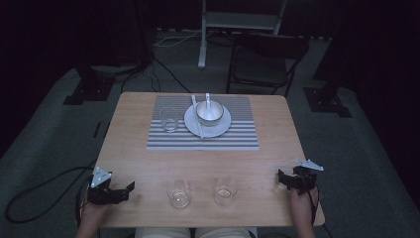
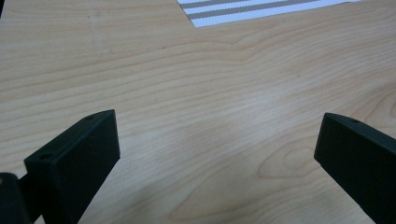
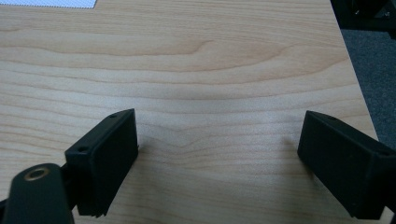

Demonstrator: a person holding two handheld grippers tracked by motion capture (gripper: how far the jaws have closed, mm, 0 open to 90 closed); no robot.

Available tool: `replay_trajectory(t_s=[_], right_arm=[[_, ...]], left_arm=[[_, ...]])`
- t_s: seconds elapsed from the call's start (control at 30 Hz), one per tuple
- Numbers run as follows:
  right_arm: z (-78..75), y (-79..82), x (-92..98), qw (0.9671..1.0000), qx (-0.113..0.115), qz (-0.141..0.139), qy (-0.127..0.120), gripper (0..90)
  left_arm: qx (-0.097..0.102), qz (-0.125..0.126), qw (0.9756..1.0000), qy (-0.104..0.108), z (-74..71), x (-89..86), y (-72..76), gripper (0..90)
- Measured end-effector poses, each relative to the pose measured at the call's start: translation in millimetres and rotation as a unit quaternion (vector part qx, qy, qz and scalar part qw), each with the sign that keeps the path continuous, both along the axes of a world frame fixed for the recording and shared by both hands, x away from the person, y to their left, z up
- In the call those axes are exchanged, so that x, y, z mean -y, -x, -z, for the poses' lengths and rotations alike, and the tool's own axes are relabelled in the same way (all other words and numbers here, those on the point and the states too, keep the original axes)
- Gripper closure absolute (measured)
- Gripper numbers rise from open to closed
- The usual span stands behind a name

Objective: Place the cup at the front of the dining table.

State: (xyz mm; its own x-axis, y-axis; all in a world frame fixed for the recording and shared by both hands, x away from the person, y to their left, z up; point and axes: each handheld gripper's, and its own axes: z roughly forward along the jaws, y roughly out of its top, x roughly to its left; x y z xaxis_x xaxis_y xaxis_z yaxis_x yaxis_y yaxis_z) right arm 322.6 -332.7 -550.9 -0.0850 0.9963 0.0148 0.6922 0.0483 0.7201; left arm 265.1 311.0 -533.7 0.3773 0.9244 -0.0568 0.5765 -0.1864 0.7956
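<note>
Dark room all round, with a folding chair [image 1: 265,59] and a metal stand [image 1: 240,22] at the far end, and a light wooden surface [image 1: 148,158] in the middle taking most of the light. Far half of it had a grey striped placemat [image 1: 237,134] with a white plate [image 1: 220,128], a metal bowl [image 1: 210,112] sitting on the plate, what looked like a spoon and chopsticks leaning in there too, hard to tell. An empty glass [image 1: 169,119] stood on the mat just left of the plate.

Nearer the person, two more small glasses sat side by side along the near edge: the left near glass [image 1: 179,193] and the right near glass [image 1: 225,189], both upright, apart from each other.

Left gripper [image 1: 130,187] rested at the near left corner, fingers [image 2: 79,163] spread wide with nothing but bare wood between them. Right gripper [image 1: 280,177] sat at the near right edge, fingers [image 3: 105,156] likewise wide and empty.

What matters for the reach, I reckon: each glass lay inward of its own side's gripper. The left one sat to the right of the left gripper, the right one to the left of the right gripper, and both grippers already pointed inward towards them. Looked roughly even, maybe the left gap a touch shorter.
</note>
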Motion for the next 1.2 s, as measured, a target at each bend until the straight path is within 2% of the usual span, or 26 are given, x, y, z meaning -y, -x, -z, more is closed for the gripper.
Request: replay_trajectory(t_s=[0.17,0.23,0.33,0.6,0.77,0.9,0.97,1.07,1.13,1.2], right_arm=[[0.0,0.0,0.0,1.0,0.0,0.0,0.0,11.6],[0.0,0.0,0.0,1.0,0.0,0.0,0.0,11.7],[0.0,0.0,0.0,1.0,0.0,0.0,0.0,11.7],[0.0,0.0,0.0,1.0,0.0,0.0,0.0,11.6],[0.0,0.0,0.0,1.0,0.0,0.0,0.0,11.6],[0.0,0.0,0.0,1.0,0.0,0.0,0.0,11.6],[0.0,0.0,0.0,1.0,0.0,0.0,0.0,11.7],[0.0,0.0,-0.1,1.0,0.0,0.0,0.0,11.7],[0.0,0.0,-0.1,1.0,0.0,0.0,0.0,11.7],[0.0,0.0,-0.1,1.0,0.0,-0.001,0.0,11.7]], left_arm=[[0.002,-0.005,1.0,-0.003,2.5,-5.1,8.0,0.8],[0.01,-0.017,0.9998,0.006,1.9,-12.6,16.1,0.8],[0.013,-0.028,0.9995,0.0,2.8,-19.2,21.8,0.8],[0.02,-0.052,0.9985,0.004,2.9,-34.2,36.2,0.8],[0.026,-0.078,0.9966,0.006,4.2,-44.3,42.5,0.8],[0.027,-0.104,0.9942,0.001,6.0,-49.4,45.1,0.8],[0.033,-0.108,0.9936,0.001,6.2,-50.1,46.3,0.8],[0.044,-0.122,0.9915,-0.009,5.4,-51.6,48.6,0.8],[0.044,-0.133,0.99,-0.016,6.2,-51.4,48.7,0.8],[0.041,-0.136,0.9897,-0.022,7.5,-51.0,48.0,0.8]])
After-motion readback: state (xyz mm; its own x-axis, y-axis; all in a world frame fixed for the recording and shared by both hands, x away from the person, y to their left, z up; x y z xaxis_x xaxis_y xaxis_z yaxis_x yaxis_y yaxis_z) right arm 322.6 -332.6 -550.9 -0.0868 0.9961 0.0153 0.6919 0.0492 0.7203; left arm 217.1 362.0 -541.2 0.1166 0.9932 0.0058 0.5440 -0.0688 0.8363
